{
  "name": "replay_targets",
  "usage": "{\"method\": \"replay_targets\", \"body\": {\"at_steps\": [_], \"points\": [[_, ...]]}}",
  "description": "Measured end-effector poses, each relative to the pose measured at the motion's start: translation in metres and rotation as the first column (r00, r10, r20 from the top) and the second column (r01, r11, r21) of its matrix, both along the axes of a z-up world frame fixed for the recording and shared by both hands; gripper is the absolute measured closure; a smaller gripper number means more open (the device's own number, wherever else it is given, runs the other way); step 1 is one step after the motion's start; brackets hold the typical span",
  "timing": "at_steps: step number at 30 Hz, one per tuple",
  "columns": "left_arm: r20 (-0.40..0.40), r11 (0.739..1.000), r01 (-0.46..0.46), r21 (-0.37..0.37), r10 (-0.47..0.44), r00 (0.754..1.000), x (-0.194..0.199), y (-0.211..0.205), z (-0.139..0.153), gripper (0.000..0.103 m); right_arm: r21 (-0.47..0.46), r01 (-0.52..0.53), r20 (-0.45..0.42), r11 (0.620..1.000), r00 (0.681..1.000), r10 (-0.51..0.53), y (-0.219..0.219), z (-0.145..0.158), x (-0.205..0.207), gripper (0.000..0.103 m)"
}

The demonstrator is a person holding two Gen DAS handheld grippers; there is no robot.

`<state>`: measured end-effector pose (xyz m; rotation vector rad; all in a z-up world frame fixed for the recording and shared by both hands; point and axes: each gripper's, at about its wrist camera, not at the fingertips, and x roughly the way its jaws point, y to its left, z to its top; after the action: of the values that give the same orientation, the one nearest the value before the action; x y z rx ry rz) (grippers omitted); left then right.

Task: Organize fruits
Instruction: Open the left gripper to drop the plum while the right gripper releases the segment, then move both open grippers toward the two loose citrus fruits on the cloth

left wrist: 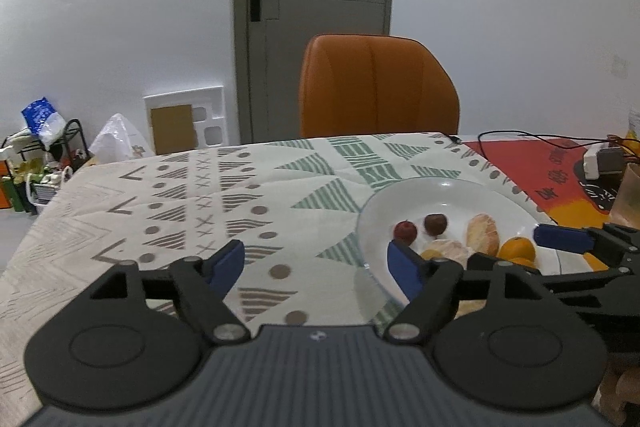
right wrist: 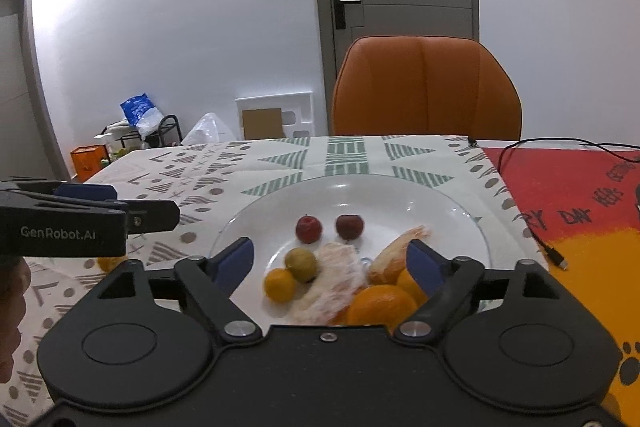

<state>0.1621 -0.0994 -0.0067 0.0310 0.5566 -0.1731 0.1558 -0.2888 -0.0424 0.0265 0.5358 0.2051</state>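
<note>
**A:** What shows from the left wrist view?

**B:** The left tool [left wrist: 316, 263] hovers low over a patterned tabletop [left wrist: 200, 195], its blue-tipped fingers spread wide and holding nothing. To its right sits a clear glass plate [left wrist: 460, 191] with fruit: two small red fruits [left wrist: 405, 231], pale peeled citrus pieces [left wrist: 482, 233] and an orange [left wrist: 517, 249]. The right tool's blue fingertip [left wrist: 560, 238] reaches in over the plate's near right side. An orange chair [left wrist: 378, 87] stands behind the tabletop.

**A:** And the right wrist view?

**B:** The right tool [right wrist: 330, 265] faces the plate [right wrist: 460, 211] head on, fingers released and wide apart, gripping nothing. Between and beyond them lie two red fruits [right wrist: 309, 229], a greenish round fruit [right wrist: 301, 264], a small yellow-orange fruit [right wrist: 280, 285], blurred white peeled citrus [right wrist: 340, 267] and oranges [right wrist: 382, 305] closest to the tool. The left tool [right wrist: 156, 215] shows side-on at the left edge. A small yellow fruit [right wrist: 110, 263] appears to rest on the tabletop below it, outside the plate.

**A:** How should the next pick go?

**B:** My judgement: the fruits touch one another, so choose one at the pile's edge, straddle it squarely with both fingers, and close gently. Round fruit rolls, and peeled citrus would likely crush or tear under a hard squeeze. The stray yellow fruit seems the natural one for the left tool.
</note>
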Motion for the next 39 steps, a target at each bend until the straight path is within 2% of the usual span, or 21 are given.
{"method": "replay_targets", "body": {"at_steps": [8, 15, 26, 34, 39], "points": [[0.019, 0.998, -0.06, -0.002, 0.06, 0.998, -0.016, 0.026, 0.008, 0.019, 0.058, -0.018, 0.002, 0.998, 1.0, 0.018, 0.013, 0.005, -0.013, 0.0], [0.019, 0.994, -0.111, -0.012, 0.111, 0.994, -0.025, 0.053, 0.013, 0.012, 0.086, -0.027, 0.018, 0.996, 1.0, 0.026, 0.025, 0.009, -0.018, 0.0], [0.018, 0.988, -0.154, -0.026, 0.155, 0.988, -0.03, 0.081, 0.023, 0.012, 0.11, -0.101, -0.016, 0.989, 0.994, 0.104, 0.051, 0.012, -0.018, 0.0], [-0.022, 0.985, -0.163, -0.049, 0.163, 0.986, -0.029, 0.096, 0.017, 0.012, 0.113, -0.159, -0.009, 0.981, 0.987, 0.161, 0.066, 0.012, -0.018, 0.0], [-0.035, 0.986, -0.159, -0.043, 0.157, 0.987, -0.031, 0.102, 0.011, 0.014, 0.107, -0.213, -0.017, 0.971, 0.976, 0.216, 0.078, 0.009, -0.017, 0.009]]}}
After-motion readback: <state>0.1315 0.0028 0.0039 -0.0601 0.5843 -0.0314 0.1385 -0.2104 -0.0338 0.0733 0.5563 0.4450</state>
